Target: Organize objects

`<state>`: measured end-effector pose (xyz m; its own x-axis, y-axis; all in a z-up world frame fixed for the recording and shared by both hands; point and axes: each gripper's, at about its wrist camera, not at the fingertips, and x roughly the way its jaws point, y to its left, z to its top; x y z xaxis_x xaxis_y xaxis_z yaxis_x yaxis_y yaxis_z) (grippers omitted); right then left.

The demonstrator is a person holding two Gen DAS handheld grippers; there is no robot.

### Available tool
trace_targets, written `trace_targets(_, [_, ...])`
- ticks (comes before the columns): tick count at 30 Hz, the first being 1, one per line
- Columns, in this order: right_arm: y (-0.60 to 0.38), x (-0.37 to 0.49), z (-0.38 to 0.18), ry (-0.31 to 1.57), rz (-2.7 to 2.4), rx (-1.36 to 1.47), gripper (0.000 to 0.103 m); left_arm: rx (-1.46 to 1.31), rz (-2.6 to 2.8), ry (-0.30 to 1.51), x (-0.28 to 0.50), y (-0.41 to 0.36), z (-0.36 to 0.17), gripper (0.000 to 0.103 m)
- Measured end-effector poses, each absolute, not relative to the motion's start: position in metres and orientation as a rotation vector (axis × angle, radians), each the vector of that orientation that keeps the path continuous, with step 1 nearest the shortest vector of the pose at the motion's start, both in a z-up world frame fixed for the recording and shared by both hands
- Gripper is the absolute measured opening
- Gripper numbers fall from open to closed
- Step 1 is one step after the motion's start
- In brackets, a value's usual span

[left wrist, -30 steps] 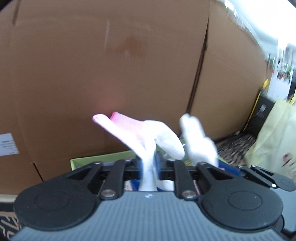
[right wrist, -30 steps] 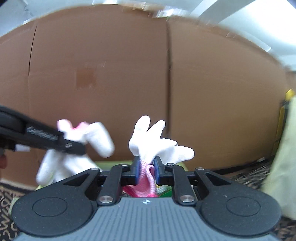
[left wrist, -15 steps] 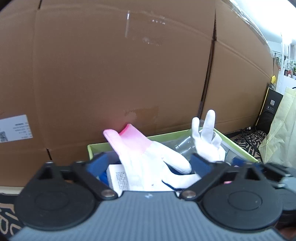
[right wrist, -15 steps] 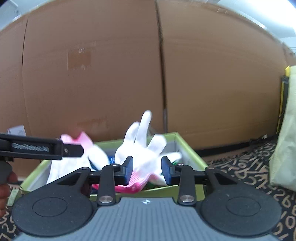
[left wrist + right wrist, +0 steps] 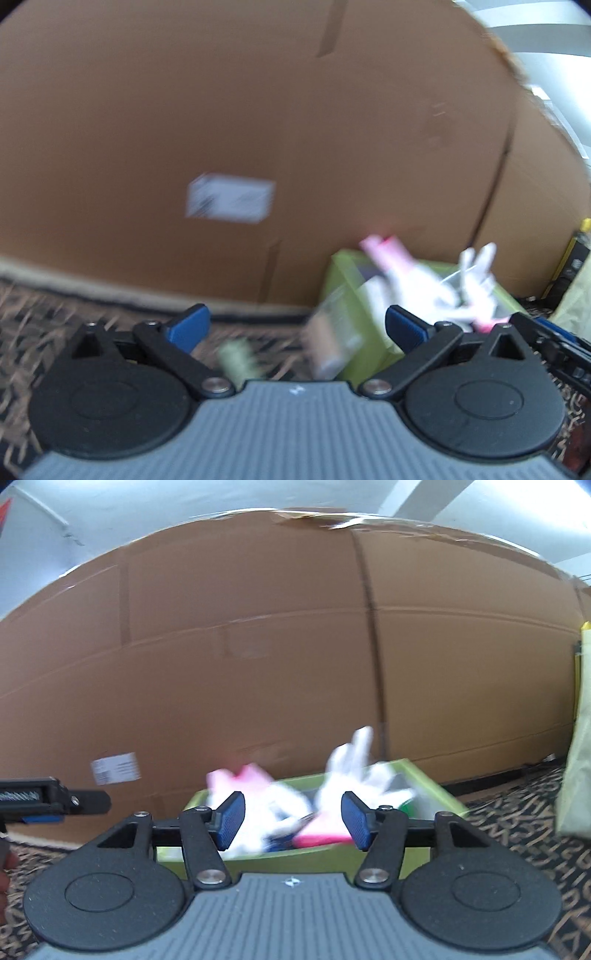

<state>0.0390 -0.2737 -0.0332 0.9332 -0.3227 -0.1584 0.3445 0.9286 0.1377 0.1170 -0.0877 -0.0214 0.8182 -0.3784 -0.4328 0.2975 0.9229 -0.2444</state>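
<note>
A green bin [image 5: 428,781] sits on the patterned carpet against a large cardboard box. Two white gloves with pink cuffs lie in it, one on the left [image 5: 255,786] and one on the right [image 5: 354,768]. The bin [image 5: 341,266] and the gloves [image 5: 406,273] also show, blurred, to the right in the left wrist view. My right gripper [image 5: 293,821] is open and empty just in front of the bin. My left gripper [image 5: 295,325] is open and empty, left of the bin over the carpet.
A tall cardboard box [image 5: 295,646] with a white label [image 5: 231,197] stands behind the bin. A small blurred greenish object [image 5: 236,360] lies on the carpet near the left gripper. A pale yellow bag [image 5: 578,757] hangs at the right.
Both grippers opened and dropped the gloves into the bin. Both pulled back, and the left gripper swung to the left of the bin.
</note>
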Motion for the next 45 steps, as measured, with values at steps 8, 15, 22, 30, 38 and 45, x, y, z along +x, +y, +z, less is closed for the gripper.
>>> trace_targets(8, [-0.211,0.051,-0.068,0.276,-0.222,0.190,0.064,-0.150,-0.273,0.607,0.126,-0.059,-0.060,0.103])
trace_targets(15, [-0.186,0.053,-0.081,0.351,-0.208,0.179,0.063,-0.078,-0.279,0.621,0.164,-0.087,-0.075,0.086])
trace_targets(22, [-0.170,0.070,-0.083,0.398,-0.199,0.130,0.043,-0.005,-0.324,0.691,0.186,-0.090,-0.092,0.022])
trace_targets(30, [-0.152,0.133,-0.083,0.422,-0.235,0.119,0.041,-0.020,-0.298,0.614,0.151,-0.035,-0.079,0.022])
trace_targets(38, [-0.125,0.189,-0.084,0.382,-0.381,-0.132,0.041,-0.109,-0.293,0.618,0.152,-0.003,-0.079,0.022])
trace_targets(45, [-0.107,0.230,-0.108,0.477,-0.564,-0.449,0.037,-0.125,-0.286,0.609,0.148,0.005,-0.073,0.022])
